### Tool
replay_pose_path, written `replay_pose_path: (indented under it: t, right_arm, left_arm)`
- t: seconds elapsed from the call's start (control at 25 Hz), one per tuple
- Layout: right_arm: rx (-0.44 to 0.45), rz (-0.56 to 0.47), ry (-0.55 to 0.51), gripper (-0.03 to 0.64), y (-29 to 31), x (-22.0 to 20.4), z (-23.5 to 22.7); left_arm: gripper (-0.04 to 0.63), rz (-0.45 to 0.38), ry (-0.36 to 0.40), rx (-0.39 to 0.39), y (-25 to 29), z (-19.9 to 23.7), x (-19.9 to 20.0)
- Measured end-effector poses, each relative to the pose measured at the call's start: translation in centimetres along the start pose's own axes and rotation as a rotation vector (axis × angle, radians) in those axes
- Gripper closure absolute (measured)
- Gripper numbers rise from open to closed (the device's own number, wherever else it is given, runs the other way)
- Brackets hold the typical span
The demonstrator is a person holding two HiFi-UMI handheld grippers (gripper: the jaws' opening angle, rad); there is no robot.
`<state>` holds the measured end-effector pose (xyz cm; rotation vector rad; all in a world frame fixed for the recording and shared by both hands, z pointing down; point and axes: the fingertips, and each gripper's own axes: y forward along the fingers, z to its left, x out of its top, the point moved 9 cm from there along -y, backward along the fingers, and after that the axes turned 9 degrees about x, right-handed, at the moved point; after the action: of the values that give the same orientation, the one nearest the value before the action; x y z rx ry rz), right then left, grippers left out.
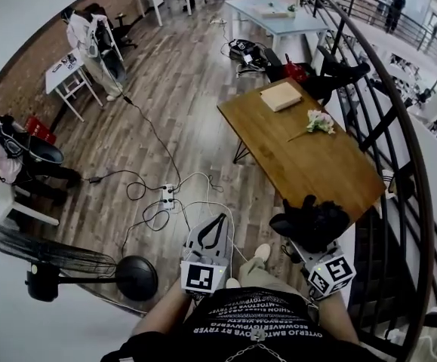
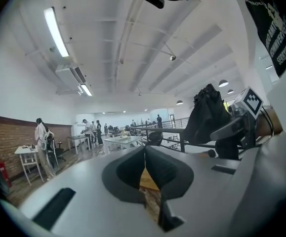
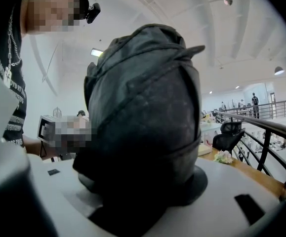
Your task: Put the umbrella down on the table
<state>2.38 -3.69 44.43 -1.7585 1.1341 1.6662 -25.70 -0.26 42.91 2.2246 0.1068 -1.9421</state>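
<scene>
One bunched, matte black fabric umbrella [image 3: 143, 112] is shown pinched by the right gripper [image 3: 143, 201] in its own view, yet only the head view places it, seemingly, over the rectangular brown wooden table [image 1: 309, 161] at its near end; the left gripper [image 2: 145, 152] is pressed together.

Place: I'm in an open-plan office loft.
Around me: brick wall [image 1: 37, 66], wood floor [image 1: 180, 89], white desks [image 1: 67, 68], black railing [image 1: 403, 138].
Above me: strip lights [image 2: 55, 31].
Far off: people [image 2: 97, 131] among more desks.
</scene>
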Motion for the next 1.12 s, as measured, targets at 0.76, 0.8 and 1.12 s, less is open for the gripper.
replay_pose_path:
  t: [0.76, 0.8, 1.12]
  right_arm:
    - [-0.021, -0.012, 0.073, 0.337, 4.7, 1.4, -17.1]
    - [-0.019, -0.014, 0.072, 0.337, 4.7, 1.6, -17.9]
    - [0.012, -0.022, 0.114, 0.337, 5.6, 1.4, -22.0]
  left_arm:
    - [0.566, 0.007, 0.056, -0.055, 19.3, -3.3, 2.5]
    - [0.566, 0.0, 0.063, -0.056, 20.1, -3.7, 2.9]
    - [0.566, -0.002, 0.072, -0.034, 22.8, -5.8, 4.4]
